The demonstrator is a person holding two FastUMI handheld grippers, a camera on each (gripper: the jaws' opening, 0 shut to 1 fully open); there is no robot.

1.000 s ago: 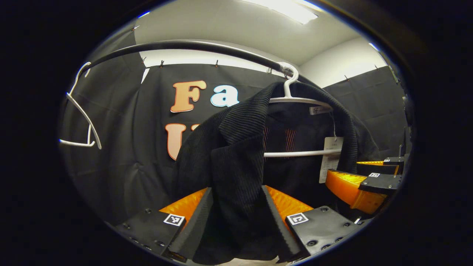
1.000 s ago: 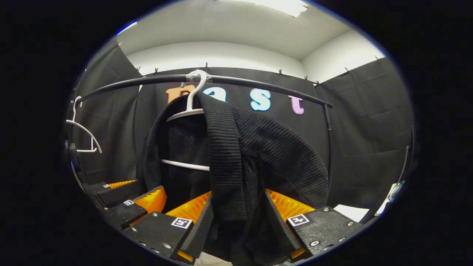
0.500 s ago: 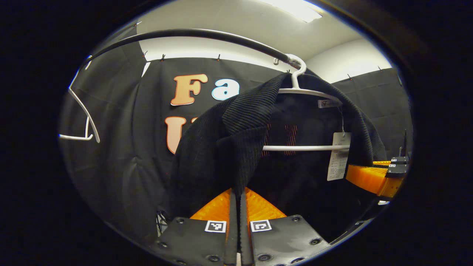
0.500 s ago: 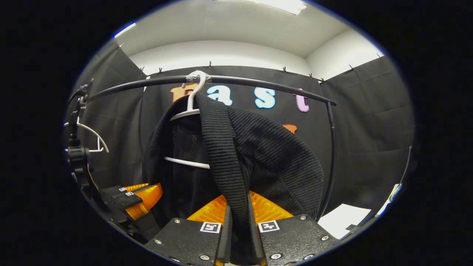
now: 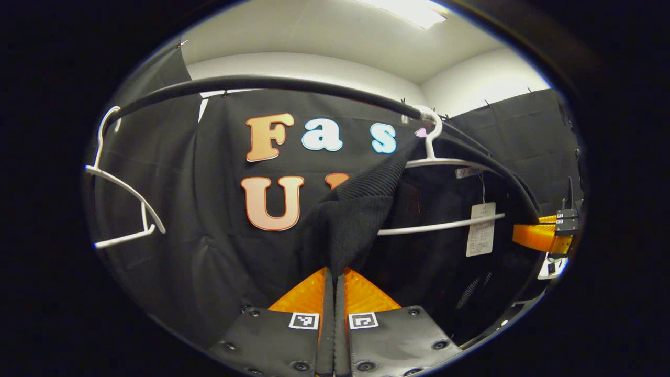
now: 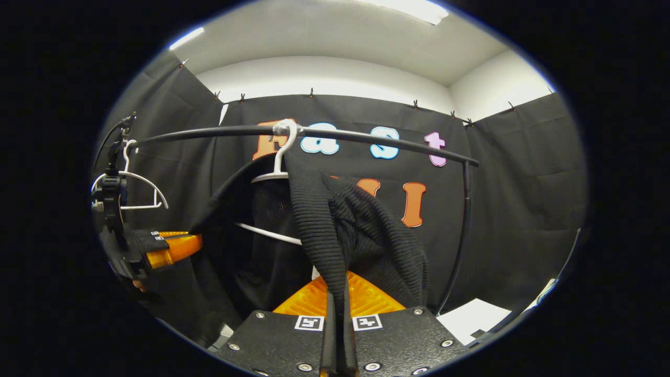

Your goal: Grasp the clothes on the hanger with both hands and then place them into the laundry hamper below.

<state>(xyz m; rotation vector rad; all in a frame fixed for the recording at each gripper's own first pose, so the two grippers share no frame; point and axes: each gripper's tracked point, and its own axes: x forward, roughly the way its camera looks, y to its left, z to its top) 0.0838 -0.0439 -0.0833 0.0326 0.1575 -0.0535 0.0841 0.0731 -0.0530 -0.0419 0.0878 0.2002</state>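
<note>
A black ribbed garment [image 5: 361, 214] hangs on a white hanger [image 5: 437, 159] hooked over the black rail [image 5: 261, 84]. My left gripper [image 5: 333, 273] is shut on a fold of its front edge, and the cloth runs taut from the jaws up to the hanger. The right gripper [image 5: 544, 234] shows at the garment's far side. In the right gripper view the garment [image 6: 361, 225] drapes from the hanger [image 6: 277, 165], and my right gripper [image 6: 337, 287] is shut on its ribbed border. The left gripper [image 6: 170, 246] holds the opposite side, stretched out to the left.
An empty white hanger [image 5: 125, 201] hangs at the rail's left end, also the empty hanger [image 6: 138, 183]. A paper tag [image 5: 481, 229] dangles inside the garment. The rail's upright post [image 6: 463, 220] stands to the right. A white sheet [image 6: 471, 317] lies low at right.
Both grippers went from open around the cloth to shut on it. They have since drawn back and apart, pulling the garment's sides taut away from the hanger.
</note>
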